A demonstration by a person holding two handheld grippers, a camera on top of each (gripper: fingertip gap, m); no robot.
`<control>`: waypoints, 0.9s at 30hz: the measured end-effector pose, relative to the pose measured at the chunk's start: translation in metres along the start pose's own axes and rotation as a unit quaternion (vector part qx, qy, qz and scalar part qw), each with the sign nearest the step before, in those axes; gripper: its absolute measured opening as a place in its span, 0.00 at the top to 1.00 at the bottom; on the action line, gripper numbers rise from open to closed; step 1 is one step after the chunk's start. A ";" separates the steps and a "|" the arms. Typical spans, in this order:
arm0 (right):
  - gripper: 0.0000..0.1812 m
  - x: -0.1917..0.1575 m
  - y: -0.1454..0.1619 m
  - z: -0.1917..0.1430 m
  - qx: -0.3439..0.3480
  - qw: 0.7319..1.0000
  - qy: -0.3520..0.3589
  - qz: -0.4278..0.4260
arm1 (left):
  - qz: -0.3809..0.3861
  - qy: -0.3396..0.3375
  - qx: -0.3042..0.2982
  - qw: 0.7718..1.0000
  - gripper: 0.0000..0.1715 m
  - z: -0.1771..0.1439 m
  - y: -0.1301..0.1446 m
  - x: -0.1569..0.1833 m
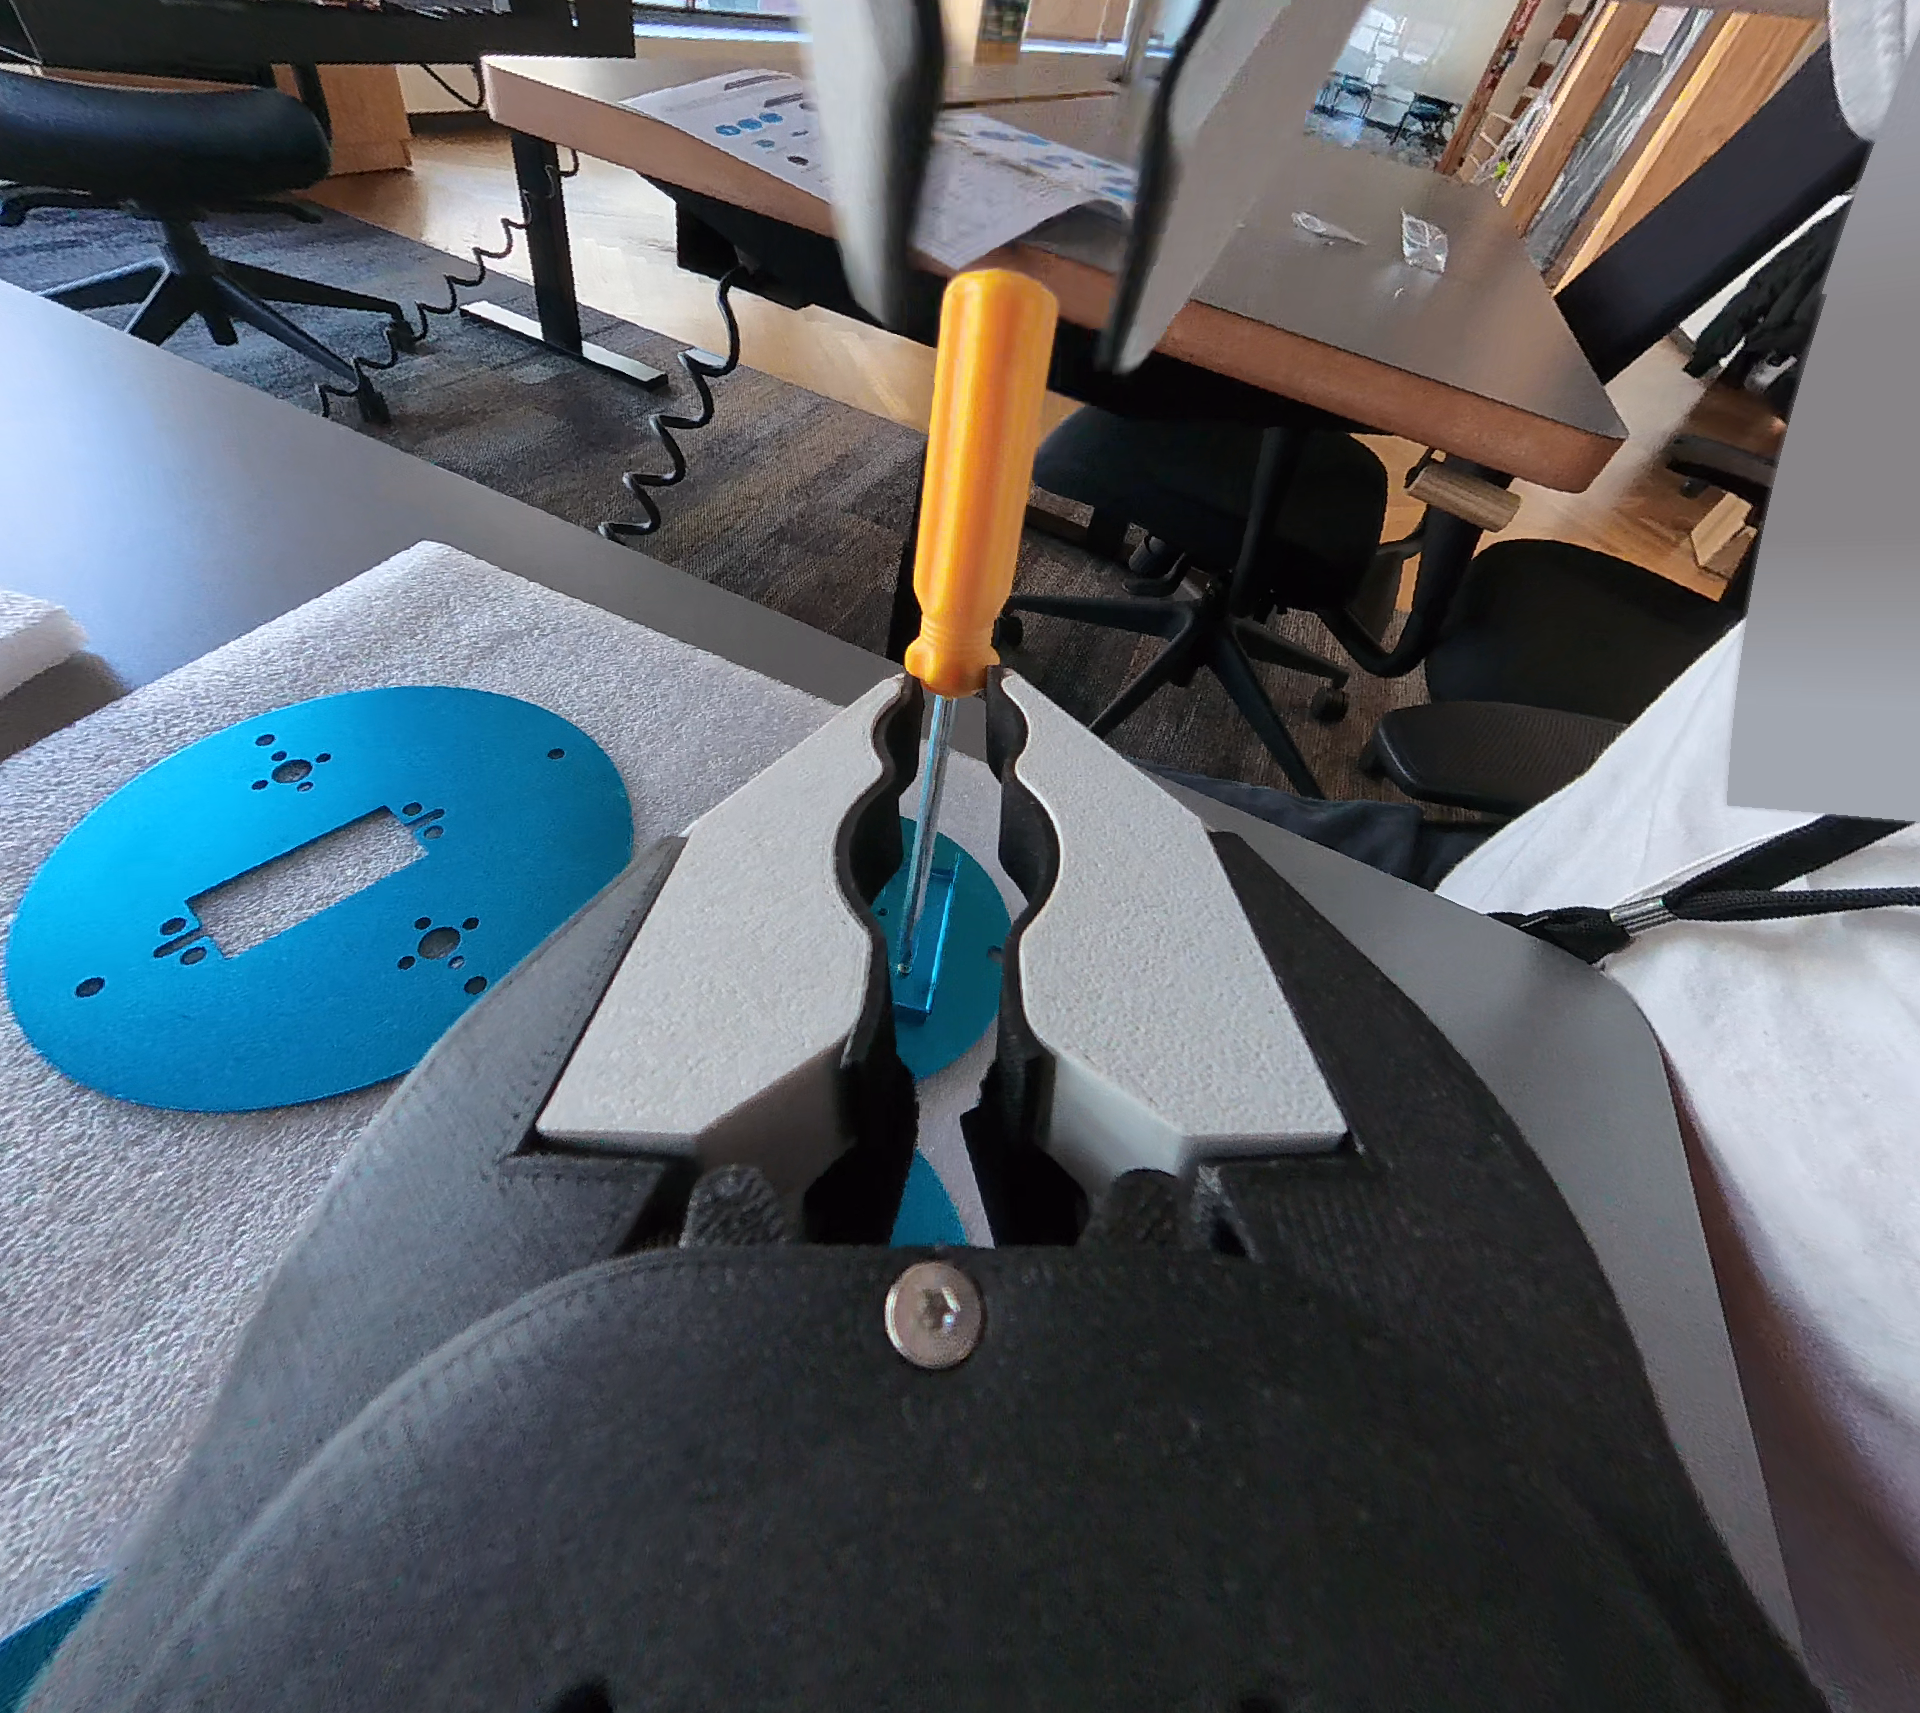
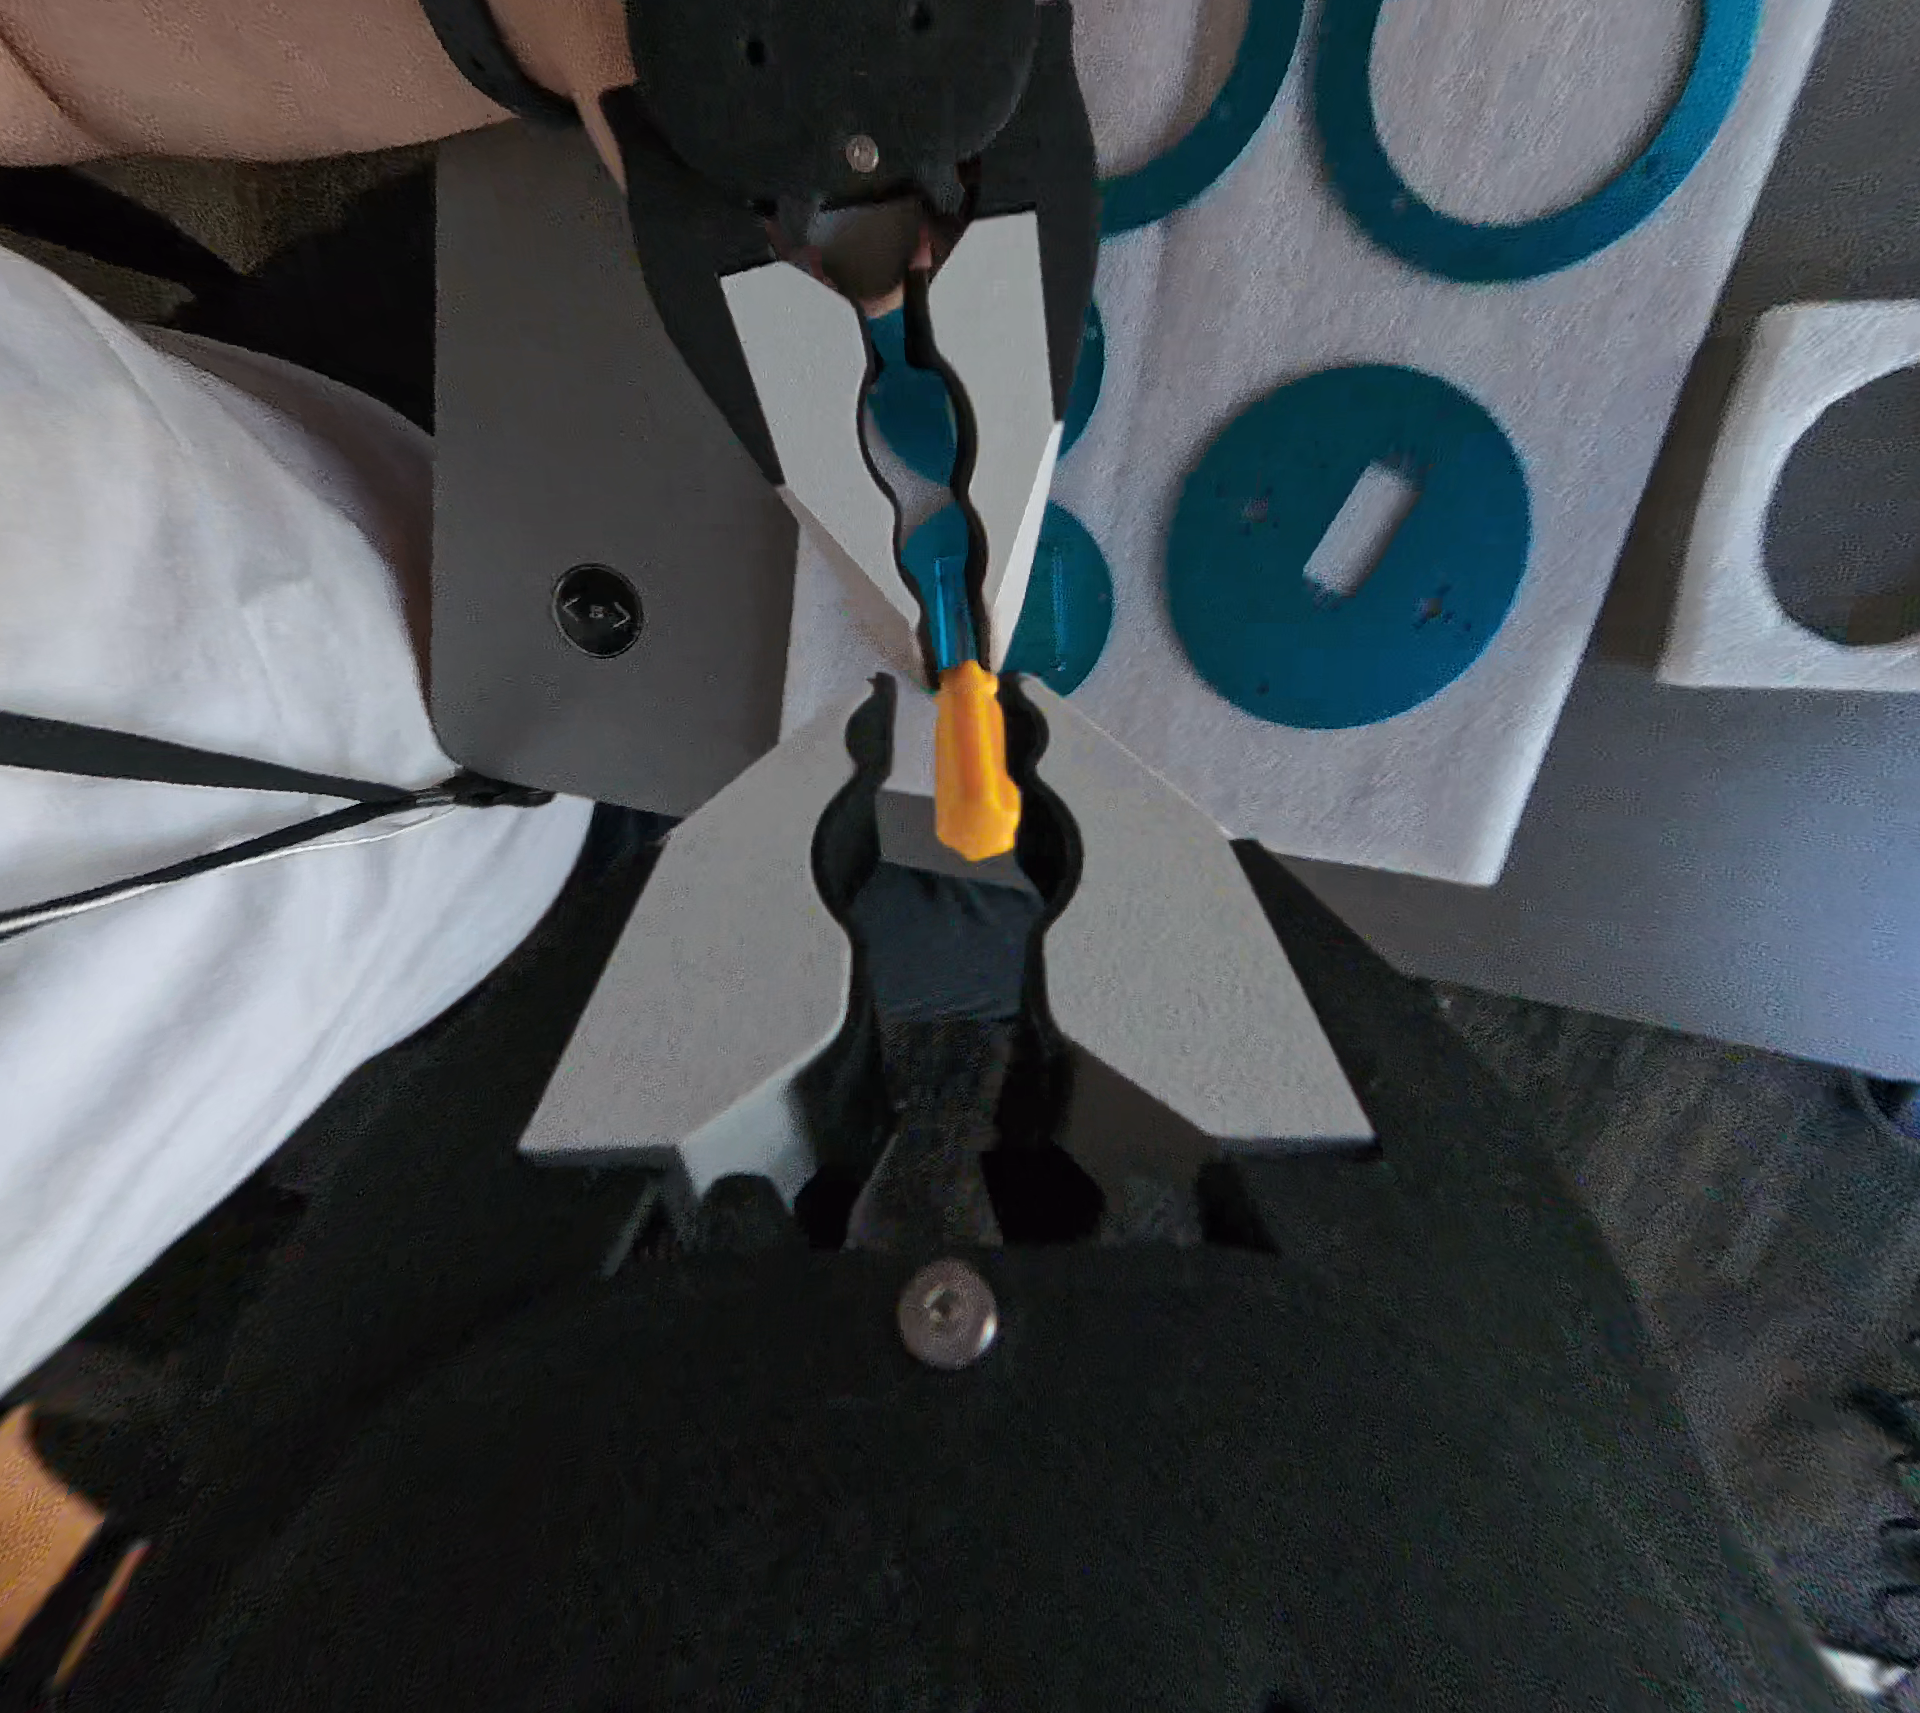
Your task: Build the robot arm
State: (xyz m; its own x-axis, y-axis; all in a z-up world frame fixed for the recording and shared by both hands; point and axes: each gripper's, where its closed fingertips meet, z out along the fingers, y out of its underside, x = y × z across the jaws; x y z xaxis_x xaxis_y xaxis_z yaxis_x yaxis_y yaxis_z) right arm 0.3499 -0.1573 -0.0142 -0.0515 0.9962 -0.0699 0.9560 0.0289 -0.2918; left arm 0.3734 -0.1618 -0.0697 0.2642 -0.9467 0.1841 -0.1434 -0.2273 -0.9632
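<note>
An orange-handled screwdriver [image 1: 977, 468] stands upright, and its metal shaft runs down to a small blue disc with a raised bracket [image 1: 971, 915]. My left gripper [image 1: 948, 681] is shut on the screwdriver, with both pads against the collar at the base of the handle. It also shows in the right wrist view [image 2: 961, 661]. My right gripper [image 2: 954, 692] is open around the top of the handle [image 2: 971, 780]. The handle lies near one pad and there is a gap to the other. In the left wrist view the right gripper [image 1: 1003, 323] hangs just above the handle's top.
A white foam mat [image 1: 520, 624] lies on the grey table [image 1: 208, 437]. On it are a large blue disc with a rectangular slot [image 1: 520, 832] and two blue rings [image 2: 1730, 1]. A white foam block with a round hole [image 2: 1745, 468] lies further right. A person in a white shirt [image 1: 1714, 1092] is close by. Tip to tip, the grippers are about 6 cm apart.
</note>
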 end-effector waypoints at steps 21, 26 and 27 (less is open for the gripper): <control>0.91 0.004 0.030 0.007 -0.013 0.983 0.007 -0.184 | -0.009 0.009 0.003 1.000 0.96 -0.003 0.001 0.000; 0.91 0.008 0.029 0.008 -0.031 0.999 0.008 -0.030 | -0.007 0.001 0.008 1.000 0.97 -0.006 -0.001 -0.002; 0.91 0.008 0.030 0.008 -0.033 0.999 0.010 -0.001 | -0.006 0.000 0.008 1.000 0.97 -0.006 -0.001 -0.002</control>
State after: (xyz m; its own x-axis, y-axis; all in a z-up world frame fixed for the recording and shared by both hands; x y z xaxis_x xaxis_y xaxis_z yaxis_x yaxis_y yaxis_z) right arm 0.3757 -0.1491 -0.0306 -0.0490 0.9976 -0.0495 0.9729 0.0365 -0.2283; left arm 0.3671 -0.1608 -0.0681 0.2659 -0.9439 0.1959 -0.1252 -0.2353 -0.9638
